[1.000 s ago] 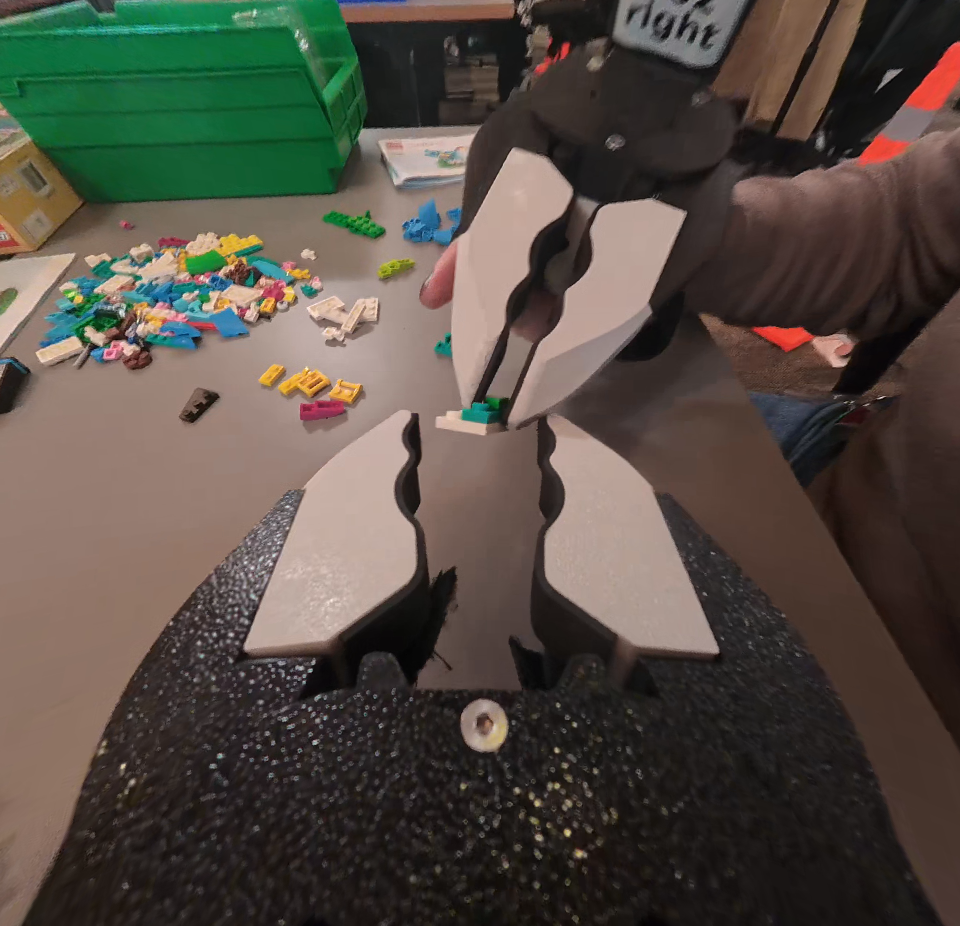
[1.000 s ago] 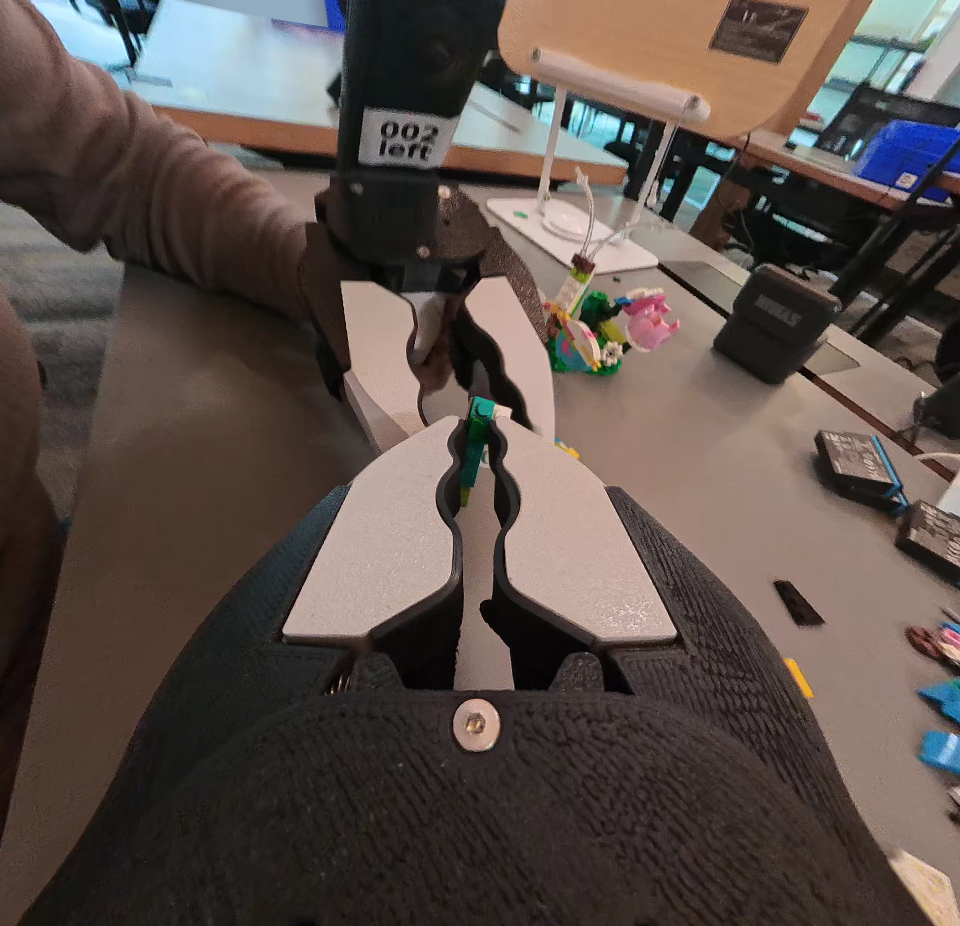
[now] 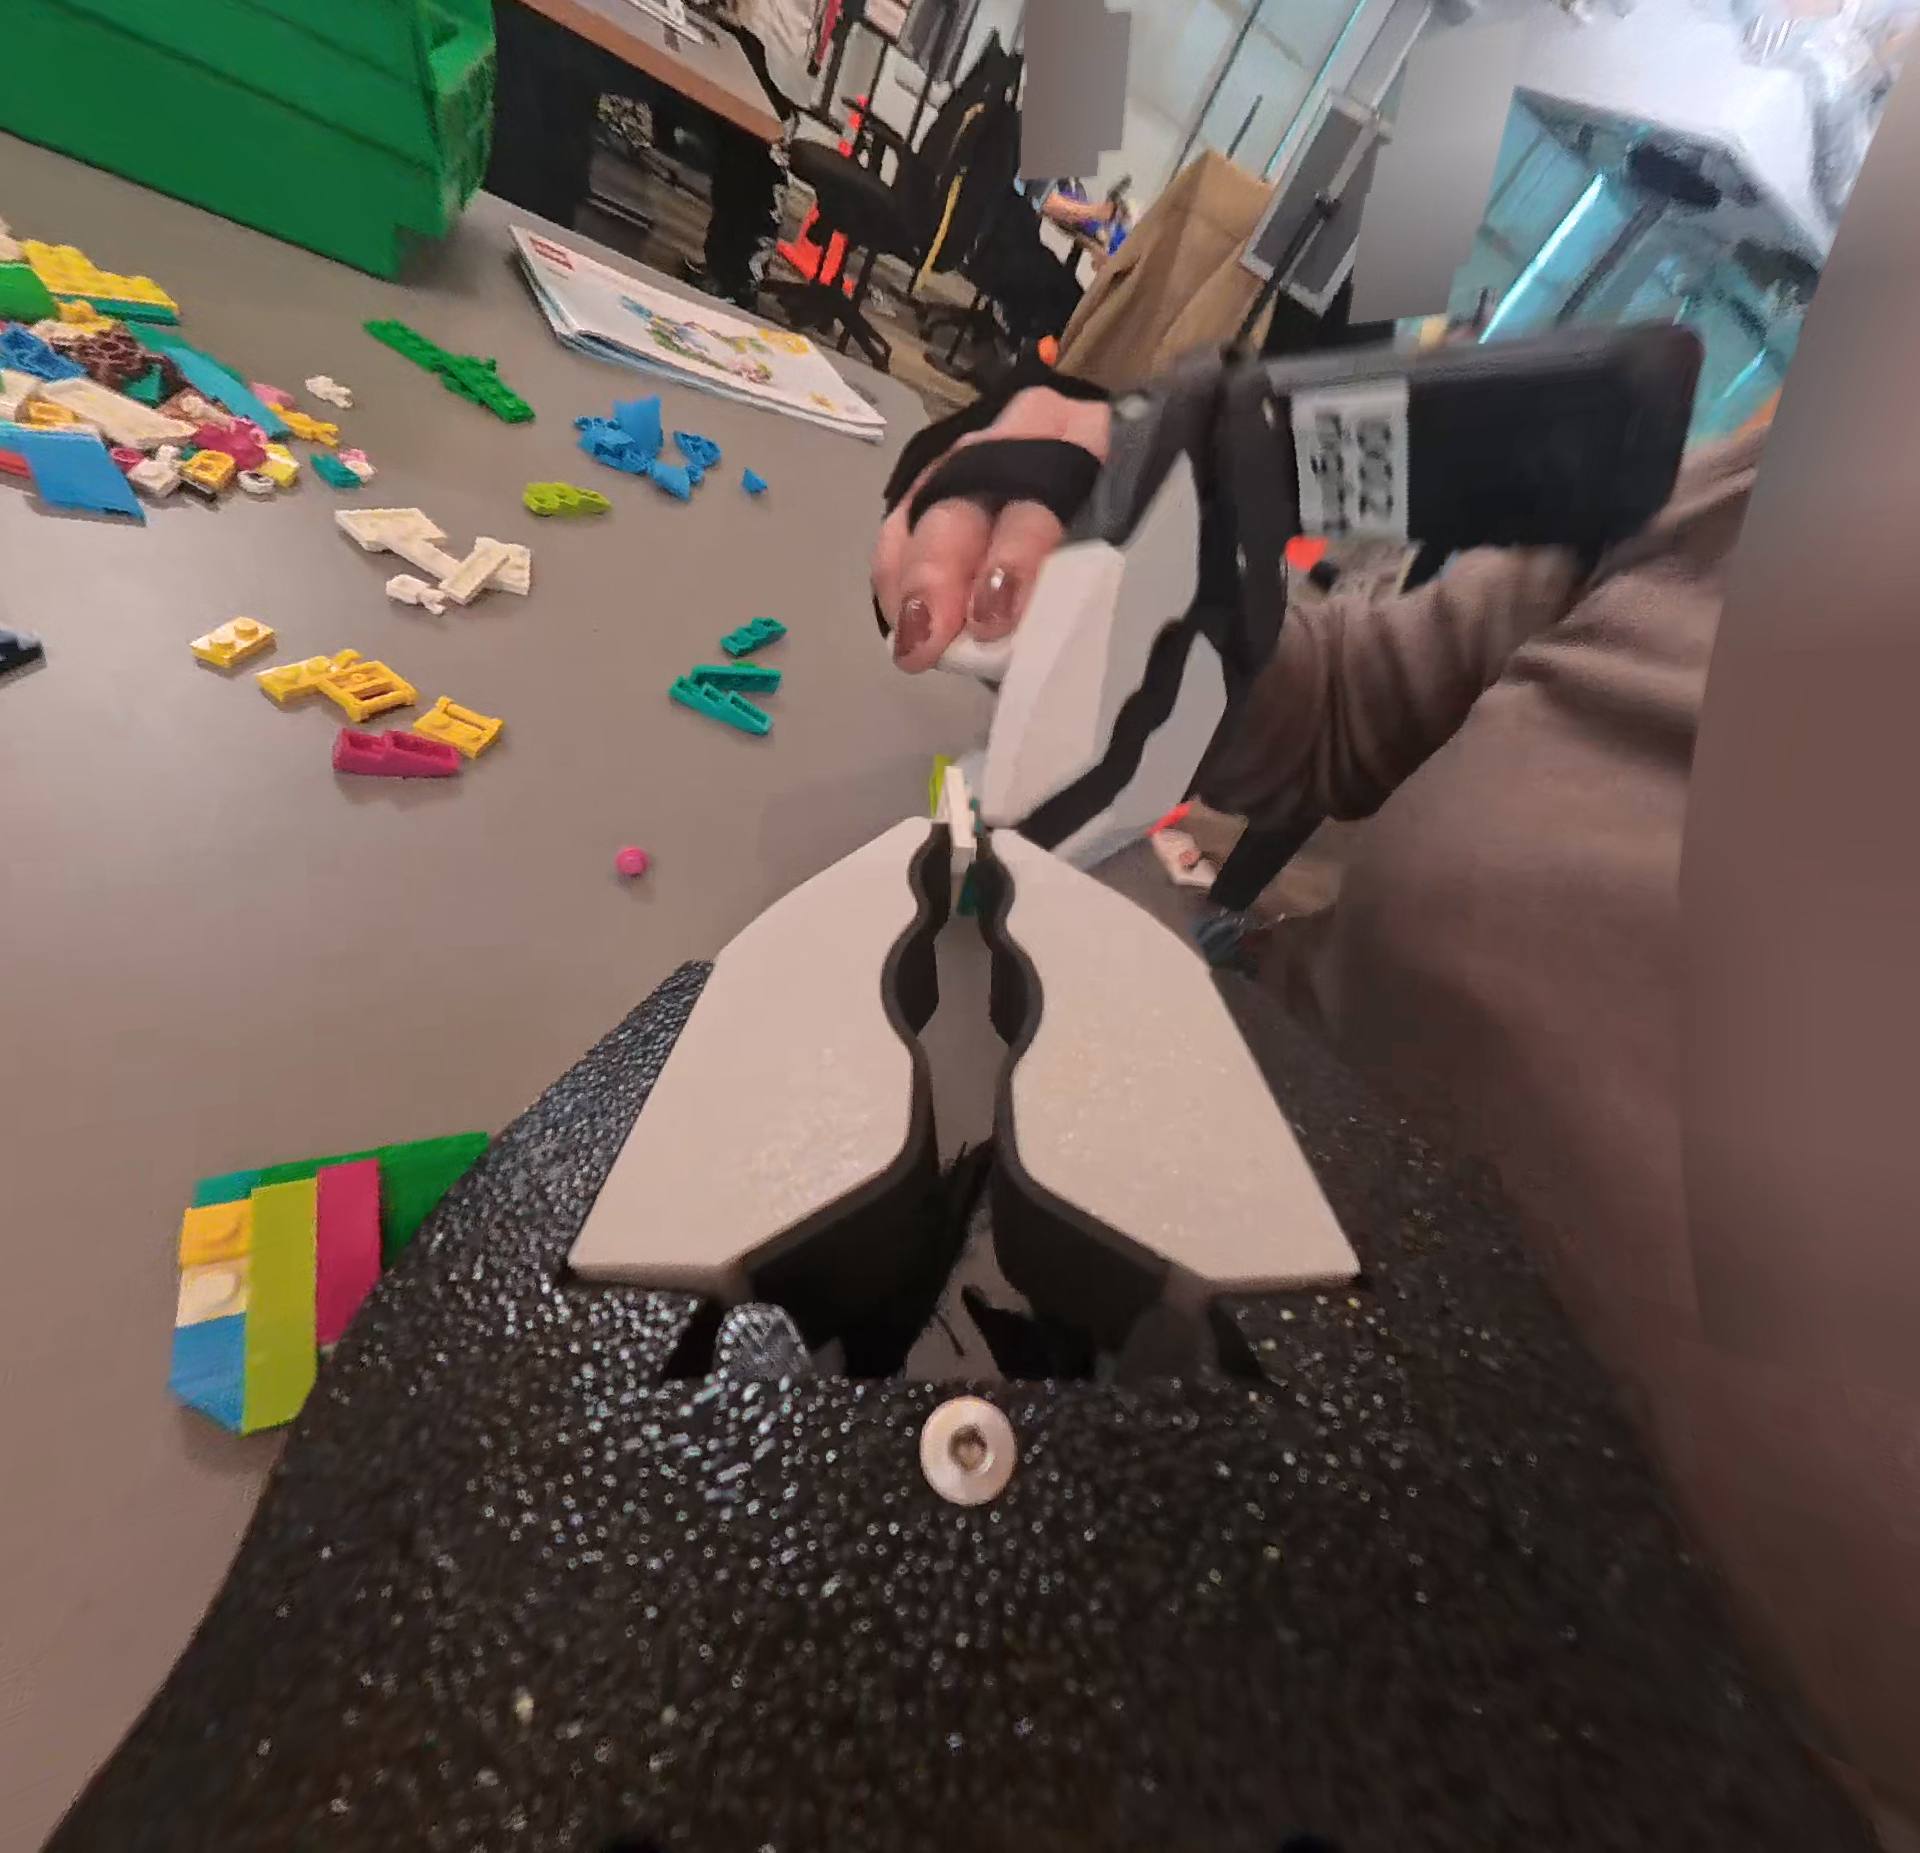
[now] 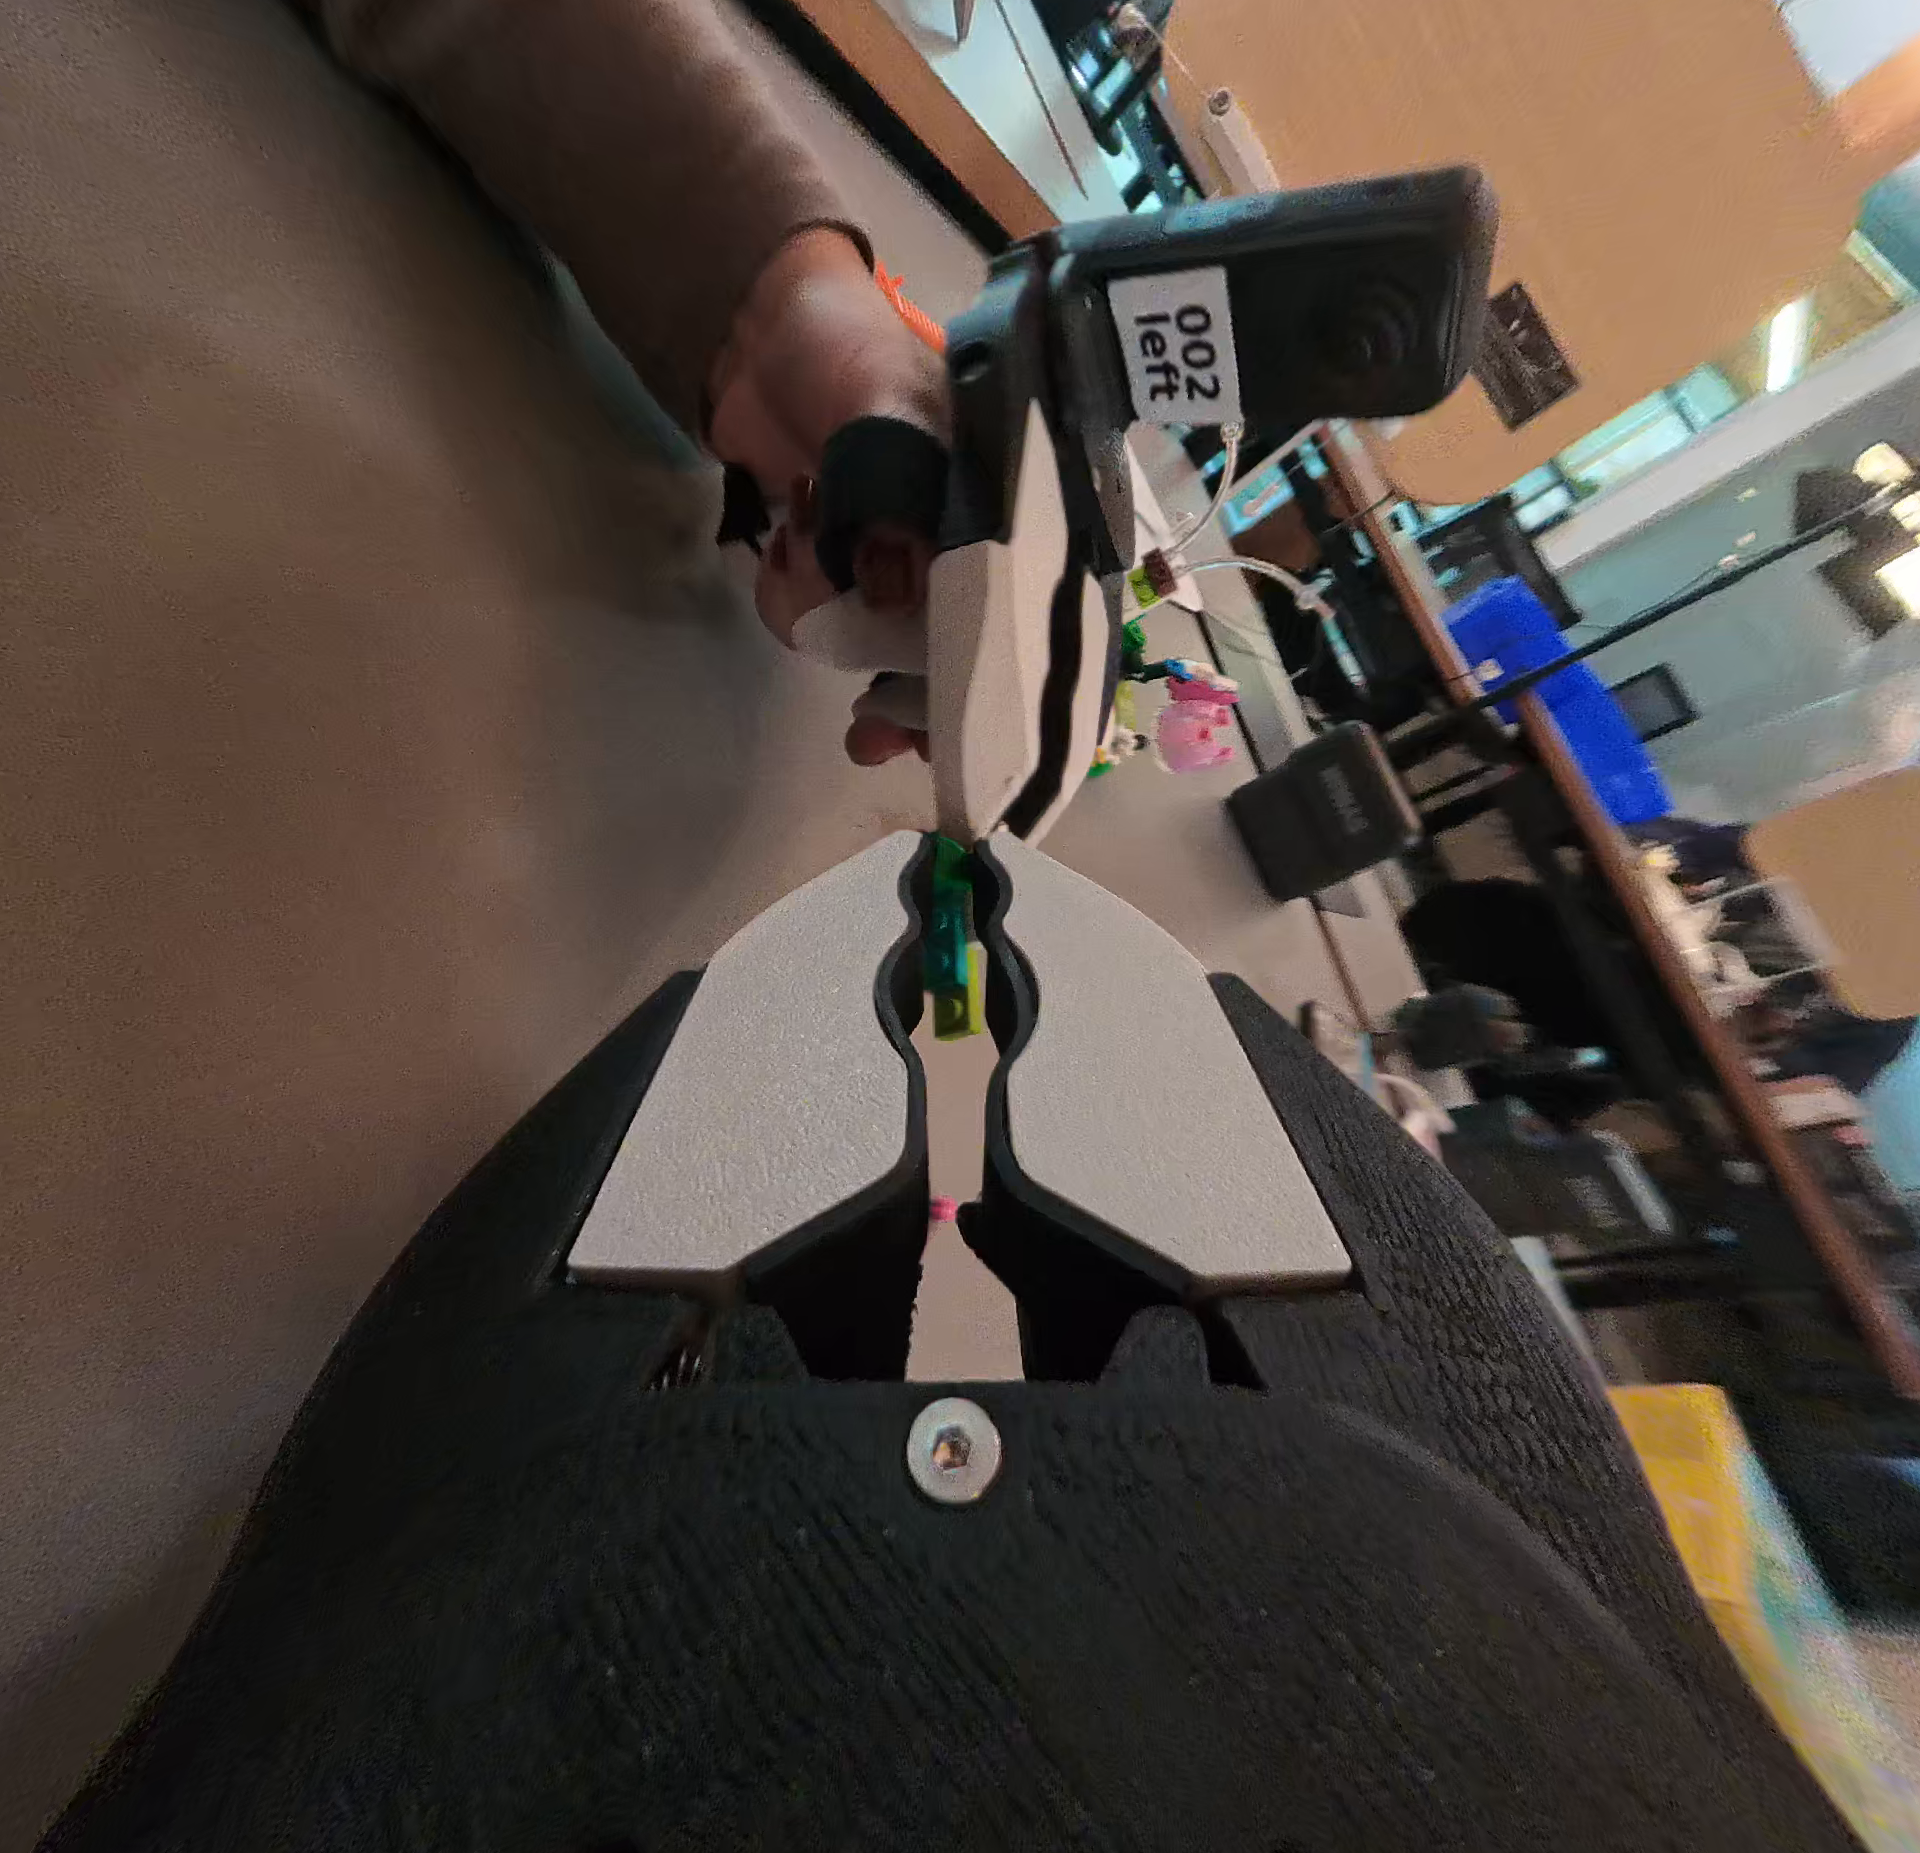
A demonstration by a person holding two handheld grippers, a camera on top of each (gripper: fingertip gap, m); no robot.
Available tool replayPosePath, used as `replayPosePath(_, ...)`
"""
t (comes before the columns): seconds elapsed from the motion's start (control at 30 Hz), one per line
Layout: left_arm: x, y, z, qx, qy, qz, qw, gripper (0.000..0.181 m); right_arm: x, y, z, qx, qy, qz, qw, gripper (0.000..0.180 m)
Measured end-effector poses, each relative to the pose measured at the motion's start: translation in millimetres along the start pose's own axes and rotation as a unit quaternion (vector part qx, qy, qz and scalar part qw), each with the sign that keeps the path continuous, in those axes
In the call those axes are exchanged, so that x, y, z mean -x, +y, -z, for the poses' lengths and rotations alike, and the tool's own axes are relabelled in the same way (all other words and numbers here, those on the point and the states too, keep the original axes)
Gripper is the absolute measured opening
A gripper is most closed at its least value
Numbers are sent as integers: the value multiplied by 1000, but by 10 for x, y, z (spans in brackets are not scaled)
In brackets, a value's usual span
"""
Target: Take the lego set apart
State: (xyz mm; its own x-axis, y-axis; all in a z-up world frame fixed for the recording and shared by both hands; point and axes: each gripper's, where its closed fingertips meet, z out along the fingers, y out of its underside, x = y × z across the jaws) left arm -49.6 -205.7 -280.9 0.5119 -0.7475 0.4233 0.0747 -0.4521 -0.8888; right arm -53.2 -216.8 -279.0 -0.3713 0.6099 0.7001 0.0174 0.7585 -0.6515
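**Both grippers pinched on one small lego piece above the table**

My left gripper [image 3: 961, 853] has its fingers drawn nearly together, clamped on a small lego assembly [image 3: 958, 816] at the very tips; my right gripper [image 4: 954, 853] is closed just as tightly on the same piece, whose green and lime bricks [image 4: 951, 946] run down between its fingers; the two grippers meet tip to tip, the right one coming in from the side in the left wrist view [image 3: 1013, 775]. The piece is held in the air over the grey table [image 3: 312, 972], near its edge closest to me. Farther along the table lie loose bricks: teal pieces [image 3: 727, 686], yellow pieces [image 3: 343, 681], a magenta brick [image 3: 395, 754], a tiny pink stud [image 3: 631, 861] and a big mixed heap [image 3: 114, 390] toward the far side; a flat multicoloured plate stack [image 3: 281, 1284] sits just beside my left gripper's body. An instruction booklet [image 3: 696, 338] and green bins [image 3: 239, 78] stand at the far edge; a partly built flower model [image 4: 1184, 712] shows behind the left gripper in the right wrist view.
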Motion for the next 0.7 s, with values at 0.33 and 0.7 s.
replayPosePath(0.33, 174, 123, -19, 38, -71, -22, 996, 4, -82, 121, 13, -27, 7, -117, 993, 5)
replayPosePath(0.7, 227, 133, -9, 20, -69, 7, 997, 4, -767, 1429, 847, 228, 105, -194, 948, 6)
